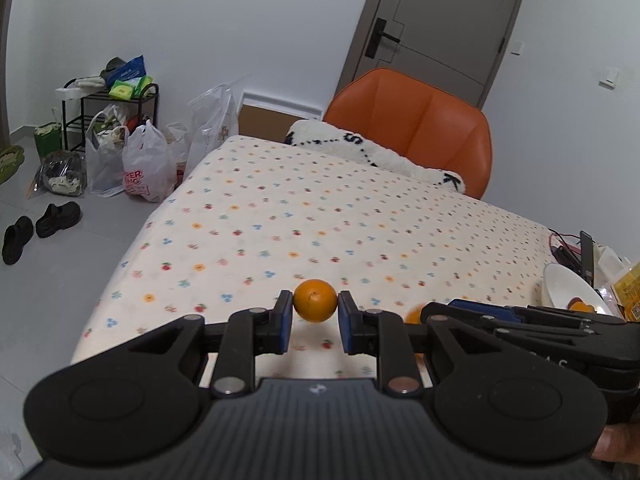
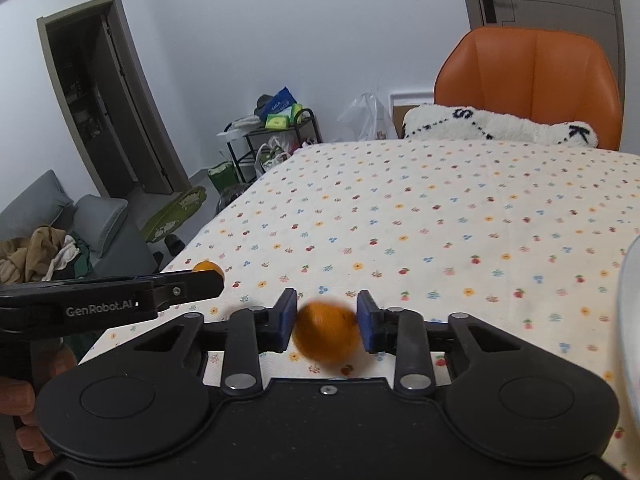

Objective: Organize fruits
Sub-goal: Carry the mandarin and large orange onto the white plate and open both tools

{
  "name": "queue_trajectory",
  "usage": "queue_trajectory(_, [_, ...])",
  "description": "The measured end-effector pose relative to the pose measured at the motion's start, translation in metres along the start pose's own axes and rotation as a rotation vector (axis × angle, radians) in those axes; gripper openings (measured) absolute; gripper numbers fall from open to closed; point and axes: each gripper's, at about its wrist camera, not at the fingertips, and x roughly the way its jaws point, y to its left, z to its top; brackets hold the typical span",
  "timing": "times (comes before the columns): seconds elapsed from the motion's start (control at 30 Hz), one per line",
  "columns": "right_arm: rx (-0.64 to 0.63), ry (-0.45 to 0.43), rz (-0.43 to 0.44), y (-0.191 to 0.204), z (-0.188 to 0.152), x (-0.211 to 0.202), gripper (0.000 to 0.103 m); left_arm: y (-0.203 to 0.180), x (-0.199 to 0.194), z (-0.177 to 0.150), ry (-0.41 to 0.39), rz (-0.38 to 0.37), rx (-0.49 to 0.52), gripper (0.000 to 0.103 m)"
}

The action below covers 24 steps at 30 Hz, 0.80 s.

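Orange: a small round orange (image 1: 315, 300) sits between the blue pads of the left tool (image 1: 315, 322), lifted over the near edge of the bench (image 1: 280, 208). Its skin is bright and smooth, with a tiny dark dot on the front.

Left tool: its pads touch both sides of the orange, so it is holding it. The fruit is round and would roll off, so a squeeze from two sides keeps it safe.

Second orange: another orange (image 2: 326, 334) is between the pads of the right tool (image 2: 326, 326). It looks smeared, so it may be moving.

Right tool: narrow around that orange. I cannot tell if the pads press it or if it is slipping.

Bowl: a white bowl (image 1: 568, 288) stands on the right side of the bench, with little bits of fruit in it. I think the oranges should go there.

Cloth: the bench wears a cream cloth with tiny flowers.

Far things: a fluffy white cushion (image 1: 376, 152), then an orange chair (image 1: 420, 124), then a grey door (image 1: 440, 20).
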Motion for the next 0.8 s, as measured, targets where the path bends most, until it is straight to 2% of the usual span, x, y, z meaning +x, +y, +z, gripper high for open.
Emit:
queue_trajectory(0.03, [0.004,-0.005,0.007,-0.002,0.000,-0.003,0.016,-0.003,-0.001,0.000,-0.002,-0.002,0.005,0.022])
queue_trajectory(0.07, [0.008,-0.010,0.014,-0.003,0.000,-0.005,0.004,-0.007,-0.001,0.000,-0.004,-0.003,0.011,0.022])
queue_trajectory(0.1, [0.008,-0.009,0.014,-0.004,-0.001,-0.007,0.001,-0.010,-0.002,0.000,-0.006,-0.004,0.015,0.022])
queue_trajectory(0.3, [0.034,-0.009,0.012,-0.014,-0.006,-0.018,0.003,-0.021,-0.008,-0.001,-0.012,-0.006,0.028,0.022])
queue_trajectory(0.43, [0.055,-0.013,0.009,-0.017,-0.009,-0.021,0.019,-0.021,-0.012,-0.003,-0.016,0.003,0.030,0.022])
queue_trajectory(0.5, [0.064,-0.004,0.003,-0.017,-0.009,-0.019,0.040,-0.019,-0.014,-0.004,-0.015,0.009,0.028,0.022])
queue_trajectory(0.53, [0.067,-0.006,-0.003,-0.016,-0.010,-0.018,0.057,-0.018,-0.014,-0.004,-0.016,0.010,0.027,0.022])
queue_trajectory(0.57, [0.063,-0.011,-0.002,-0.014,-0.011,-0.017,0.064,-0.018,-0.015,-0.004,-0.017,0.011,0.026,0.022])
queue_trajectory(0.7, [0.035,0.032,0.004,-0.007,-0.015,-0.006,0.064,-0.013,-0.015,-0.004,-0.017,0.015,0.019,0.022])
queue_trajectory(0.73, [0.032,0.046,0.008,-0.006,-0.017,-0.002,0.060,-0.012,-0.014,-0.004,-0.016,0.016,0.015,0.022])
queue_trajectory(0.77, [0.029,0.067,0.014,-0.005,-0.019,0.002,0.040,-0.011,-0.014,-0.004,-0.016,0.016,0.011,0.022])
queue_trajectory(0.8, [0.034,0.076,0.042,-0.005,-0.020,0.004,0.038,-0.010,-0.014,-0.005,-0.015,0.015,0.010,0.022])
